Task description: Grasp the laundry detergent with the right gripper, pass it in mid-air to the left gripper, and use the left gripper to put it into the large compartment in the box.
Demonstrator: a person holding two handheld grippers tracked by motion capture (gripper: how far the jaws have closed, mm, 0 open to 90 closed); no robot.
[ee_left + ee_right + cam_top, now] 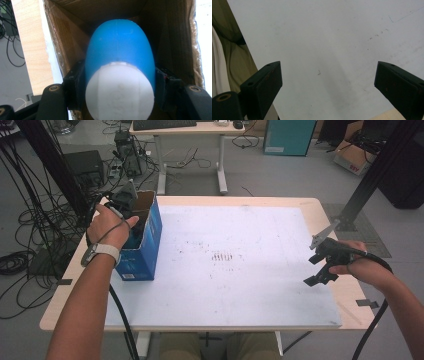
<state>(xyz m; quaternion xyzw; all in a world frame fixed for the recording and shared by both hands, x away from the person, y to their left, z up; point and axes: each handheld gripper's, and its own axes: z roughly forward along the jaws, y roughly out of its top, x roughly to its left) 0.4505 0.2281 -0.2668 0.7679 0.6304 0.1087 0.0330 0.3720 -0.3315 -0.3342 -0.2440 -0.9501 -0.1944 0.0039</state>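
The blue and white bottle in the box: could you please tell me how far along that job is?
Done: the left gripper is shut on the blue and white bottle. In hand: the bottle sits inside the open blue box. Left: whichever way it is going, lifting out or letting go. The right gripper waits open over the white mat.

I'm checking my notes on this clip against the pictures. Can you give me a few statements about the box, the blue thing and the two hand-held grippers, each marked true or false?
1. The left hand-held gripper is shut on the blue and white object. True.
2. That object is held over the open cardboard box. True; in the left gripper view the brown inner walls of the box surround it.
3. The right hand-held gripper holds a second object. False; its jaws stand wide apart with nothing between them.
4. The box stands at the right edge of the table. False; it stands at the left edge, by the left hand.
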